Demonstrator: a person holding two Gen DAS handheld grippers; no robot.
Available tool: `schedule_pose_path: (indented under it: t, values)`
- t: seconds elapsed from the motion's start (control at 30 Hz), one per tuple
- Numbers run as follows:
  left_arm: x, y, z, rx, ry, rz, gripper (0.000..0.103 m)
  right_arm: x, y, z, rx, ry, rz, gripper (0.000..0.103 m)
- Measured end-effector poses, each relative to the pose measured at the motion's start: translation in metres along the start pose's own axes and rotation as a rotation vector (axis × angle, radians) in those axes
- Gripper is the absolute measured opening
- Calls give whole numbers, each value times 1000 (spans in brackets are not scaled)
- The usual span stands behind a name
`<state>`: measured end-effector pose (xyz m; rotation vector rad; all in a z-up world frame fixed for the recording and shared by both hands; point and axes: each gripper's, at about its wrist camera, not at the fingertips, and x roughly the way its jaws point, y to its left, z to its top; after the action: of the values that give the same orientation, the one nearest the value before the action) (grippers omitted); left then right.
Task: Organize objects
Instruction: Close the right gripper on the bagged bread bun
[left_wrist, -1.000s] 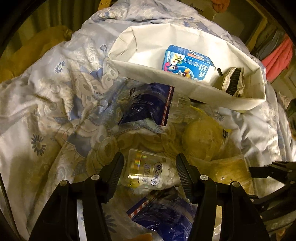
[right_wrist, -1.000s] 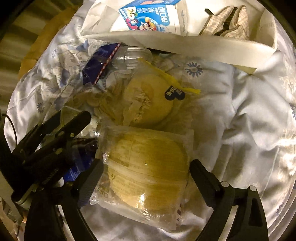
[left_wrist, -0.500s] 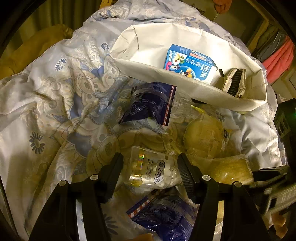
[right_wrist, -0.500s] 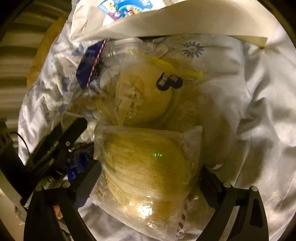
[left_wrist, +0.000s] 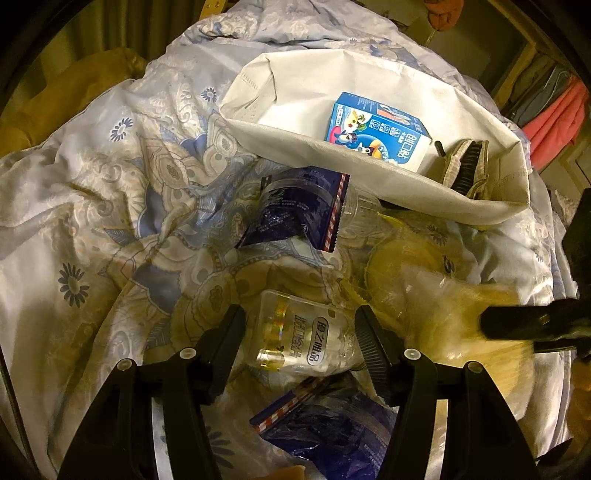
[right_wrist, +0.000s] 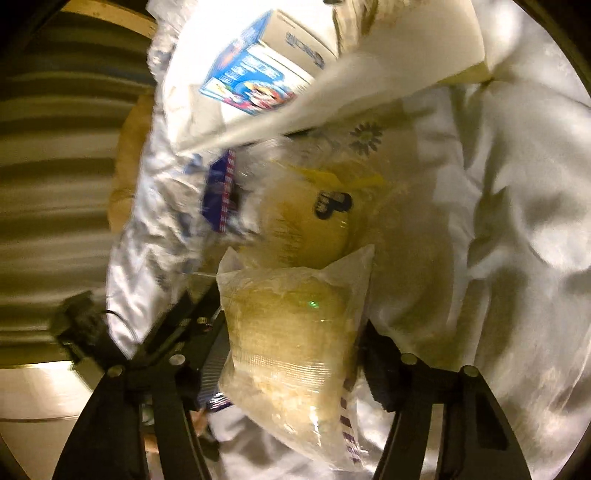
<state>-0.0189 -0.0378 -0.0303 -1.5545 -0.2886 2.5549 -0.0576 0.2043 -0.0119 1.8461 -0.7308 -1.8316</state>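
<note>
My left gripper (left_wrist: 299, 332) is shut on a clear plastic bottle (left_wrist: 299, 339) with a white label, low over the bed. My right gripper (right_wrist: 291, 350) is shut on a bagged yellow bun (right_wrist: 291, 339) and holds it lifted and tilted; it shows blurred in the left wrist view (left_wrist: 476, 325). A second bagged bun (right_wrist: 310, 225) lies beyond it on the quilt. A white fabric bag (left_wrist: 369, 173) lies open at the back, holding a blue carton (left_wrist: 376, 133) and a brush (left_wrist: 467, 168). A dark blue snack packet (left_wrist: 295, 218) lies in front of the bag.
A rumpled floral quilt (left_wrist: 110, 221) covers the bed. Another blue packet (left_wrist: 332, 432) lies just under my left gripper. A yellow blanket (left_wrist: 74, 96) is at the far left. Clothes (left_wrist: 554, 114) hang at the far right.
My right gripper has closed on the bagged bun, lifted it and swung toward the white bag; its view is blurred. My left gripper stays around the clear bottle.
</note>
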Motion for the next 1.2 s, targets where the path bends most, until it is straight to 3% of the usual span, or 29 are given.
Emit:
schedule_pose_path:
  t: [0.1, 0.3, 0.4, 0.7, 0.83, 0.97, 1.0, 1.1, 1.13, 1.2]
  values:
    - [-2, 0, 0, -4, -7, -1, 61, -8, 5, -2, 2, -38, 44, 59]
    - [-3, 1, 1, -11, -15, 3, 61, -37, 7, -6, 30, -148, 27, 52]
    - [-5, -4, 0, 6, -26, 27, 61, -54, -2, -7, 61, -201, 76, 50]
    - [-25, -14, 0, 54, -120, 52, 61, -105, -23, -15, 151, -449, 185, 47]
    - [-39, -25, 3, 96, -172, 44, 61, -129, -20, -20, 154, -600, 218, 36]
    - [-44, -41, 8, 146, -201, 47, 61, -136, -8, -21, 112, -671, 287, 23]
    - [-45, -45, 8, 155, -206, 43, 61, -138, -5, -21, 102, -674, 281, 23]
    - [-48, -52, 4, 188, -217, 38, 61, -130, 11, -20, 34, -660, 115, 25]
    - [-48, -54, 3, 196, -220, 47, 61, -126, 14, -22, 22, -664, 27, 29]
    - [-47, -56, 1, 207, -220, 61, 61, -121, 11, -20, 1, -627, -70, 49]
